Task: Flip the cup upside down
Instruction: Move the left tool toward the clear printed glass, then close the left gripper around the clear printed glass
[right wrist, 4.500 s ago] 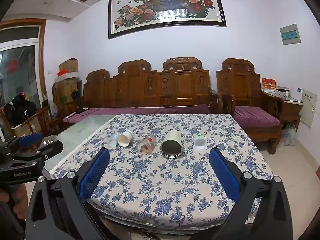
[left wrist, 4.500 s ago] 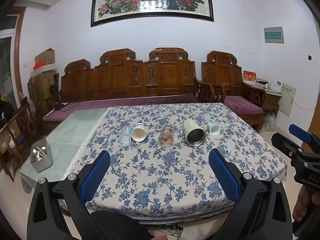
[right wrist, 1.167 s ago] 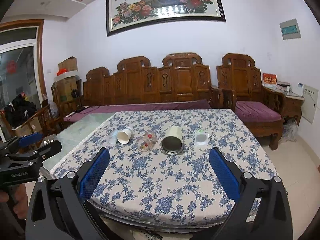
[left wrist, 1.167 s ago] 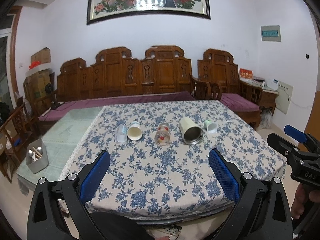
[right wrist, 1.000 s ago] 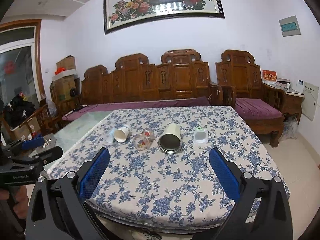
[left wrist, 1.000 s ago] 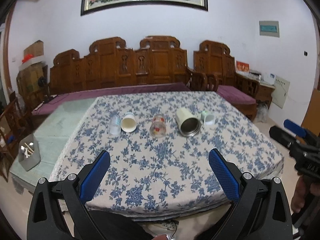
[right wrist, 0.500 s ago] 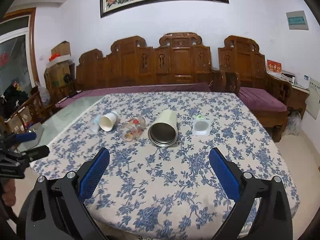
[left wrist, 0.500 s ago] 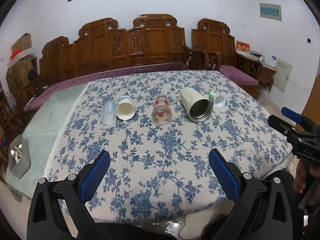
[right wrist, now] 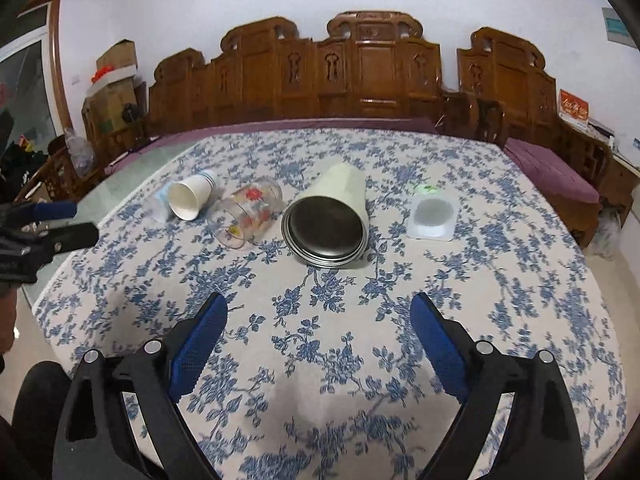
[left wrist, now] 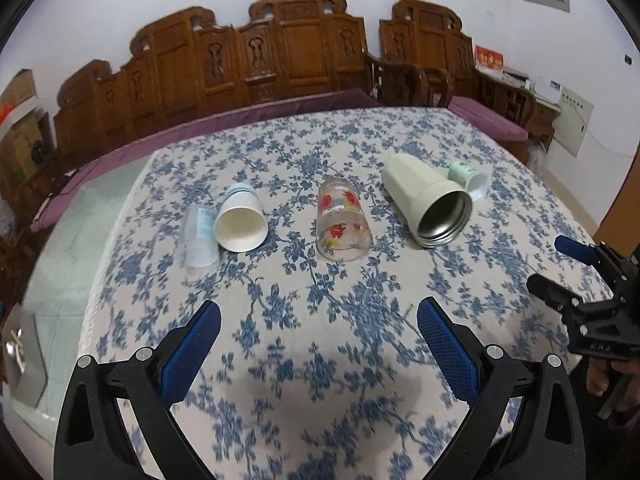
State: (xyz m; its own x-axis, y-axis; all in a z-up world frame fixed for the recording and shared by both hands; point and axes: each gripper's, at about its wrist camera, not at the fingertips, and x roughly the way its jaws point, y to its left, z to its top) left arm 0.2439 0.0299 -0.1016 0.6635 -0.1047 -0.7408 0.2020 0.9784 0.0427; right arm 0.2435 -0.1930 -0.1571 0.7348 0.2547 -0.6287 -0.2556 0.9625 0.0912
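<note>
Before us the worktop [left wrist: 280, 360] wears a blue-flowered cloth, and behind it stands a carved wooden sofa [right wrist: 360, 76]. We carry the left hand-held gripper [left wrist: 319, 322] and the right hand-held gripper [right wrist: 319, 312] above the near edge, both spread wide and gripping nothing. Across the middle a row of cups lies on its side: a cream steel-lined tumbler [left wrist: 426, 199], a flower-printed glass [left wrist: 342, 220], a white paper cup [left wrist: 241, 224] touching a clear plastic cup [left wrist: 199, 236], and a small green-and-white cup [left wrist: 470, 178] behind the tumbler.
</note>
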